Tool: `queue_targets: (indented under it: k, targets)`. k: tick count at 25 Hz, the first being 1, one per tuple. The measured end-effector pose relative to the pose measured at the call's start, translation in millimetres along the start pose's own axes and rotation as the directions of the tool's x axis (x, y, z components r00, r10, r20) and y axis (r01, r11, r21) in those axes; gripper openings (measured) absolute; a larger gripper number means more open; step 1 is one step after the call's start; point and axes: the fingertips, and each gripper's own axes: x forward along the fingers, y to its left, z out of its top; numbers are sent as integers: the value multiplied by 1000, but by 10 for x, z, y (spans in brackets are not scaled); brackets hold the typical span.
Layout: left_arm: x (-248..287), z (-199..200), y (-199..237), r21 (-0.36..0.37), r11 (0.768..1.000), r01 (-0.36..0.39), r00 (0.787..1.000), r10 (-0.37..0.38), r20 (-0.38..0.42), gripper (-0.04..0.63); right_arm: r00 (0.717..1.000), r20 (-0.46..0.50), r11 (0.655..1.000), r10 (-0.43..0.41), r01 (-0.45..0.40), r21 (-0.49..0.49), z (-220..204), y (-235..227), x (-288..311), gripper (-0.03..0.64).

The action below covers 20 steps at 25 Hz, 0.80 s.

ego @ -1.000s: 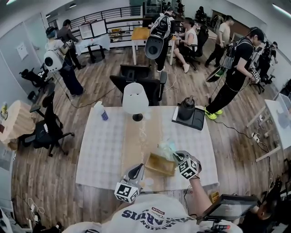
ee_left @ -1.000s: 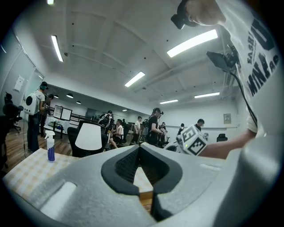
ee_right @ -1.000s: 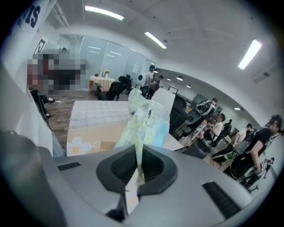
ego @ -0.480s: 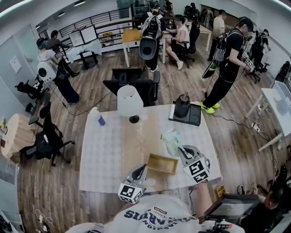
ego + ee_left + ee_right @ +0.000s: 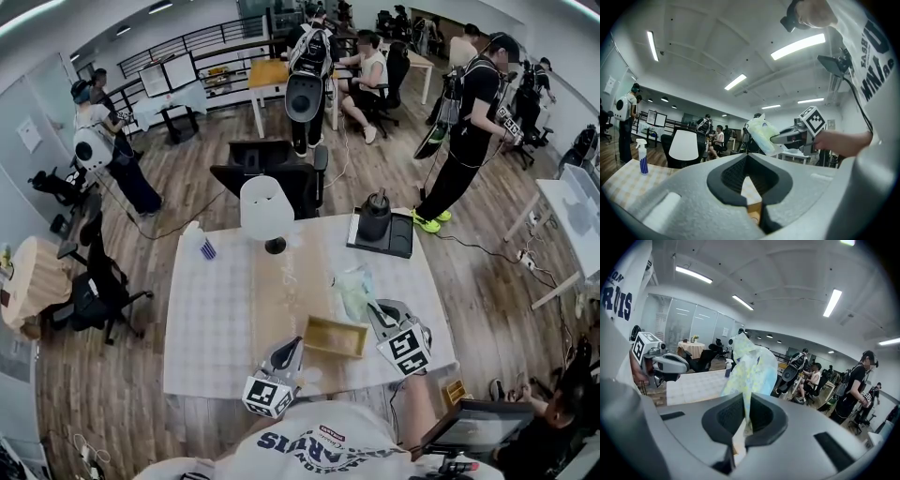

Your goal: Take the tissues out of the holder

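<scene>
A shallow wooden holder point(image 5: 335, 337) lies on the tan runner near the table's front edge. My left gripper point(image 5: 292, 345) is at the holder's left corner. In the left gripper view its jaws point(image 5: 751, 206) are closed together with a strip of wood point(image 5: 754, 214) pinched between them. My right gripper point(image 5: 373, 307) is lifted up and to the right of the holder. It is shut on a pale green and yellow pack of tissues point(image 5: 354, 286), which stands up from the jaws point(image 5: 740, 437) in the right gripper view. The tissues point(image 5: 761, 133) are clear of the holder.
The table point(image 5: 216, 319) has a white checked cloth. At its far side stand a white round lamp point(image 5: 266, 211), a spray bottle point(image 5: 202, 242) and a black kettle on a dark tray point(image 5: 375, 220). A black office chair point(image 5: 272, 173) is behind the table. Several people stand farther off.
My right gripper has carried the tissues up and to the right, away from the holder, then held still. My left gripper has stayed at the holder's corner.
</scene>
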Motion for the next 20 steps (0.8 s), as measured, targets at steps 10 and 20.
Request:
queue_targets:
  k: [10,20]
  targets:
    - [144,-61,-122,-1,999,50,999,-50,-12,-2,997,-39,997,-71,72,32,-213,-234,-126,5]
    - [777,-260,-976,12,939,345,937,-343,-63,-2,948,-143,941,-283,303,149,-887,-670,-970,5]
